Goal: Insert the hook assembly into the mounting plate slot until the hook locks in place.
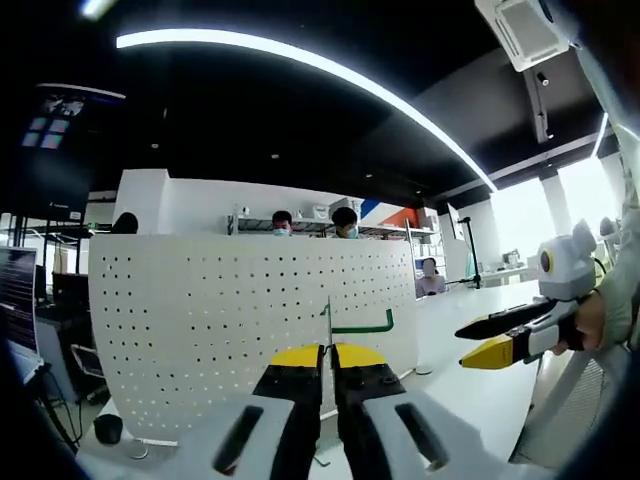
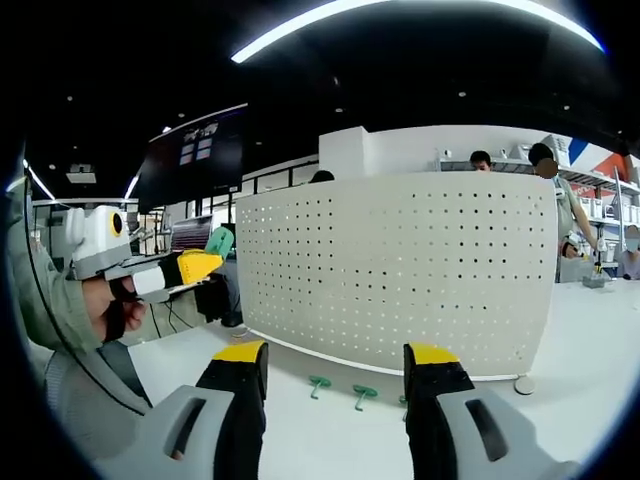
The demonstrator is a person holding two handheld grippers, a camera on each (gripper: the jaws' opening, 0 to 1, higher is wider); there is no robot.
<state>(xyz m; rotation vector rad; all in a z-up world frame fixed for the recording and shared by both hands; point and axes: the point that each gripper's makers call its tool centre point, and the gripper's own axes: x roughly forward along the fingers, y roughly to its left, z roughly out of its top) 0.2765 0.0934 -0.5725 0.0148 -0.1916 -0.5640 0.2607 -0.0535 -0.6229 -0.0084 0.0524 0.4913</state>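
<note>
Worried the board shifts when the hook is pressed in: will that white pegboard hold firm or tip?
The pegboard stands upright on the table, curved, which should resist tipping somewhat. It looks like a thin perforated sheet, so probably light and liable to slide or flex under a push. The left gripper is shut on the hook near it; press gently.

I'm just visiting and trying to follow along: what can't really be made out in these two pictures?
- Left gripper view: where the left hand-held gripper pinches the green hook; the jaws cover its lower end.
- Left gripper view: whether the hook touches the white pegboard; the angle hides it.
- Right gripper view: the small green hooks on the table are too small to show shape.
- Right gripper view: the pegboard's foot, behind the open right hand-held gripper.
</note>
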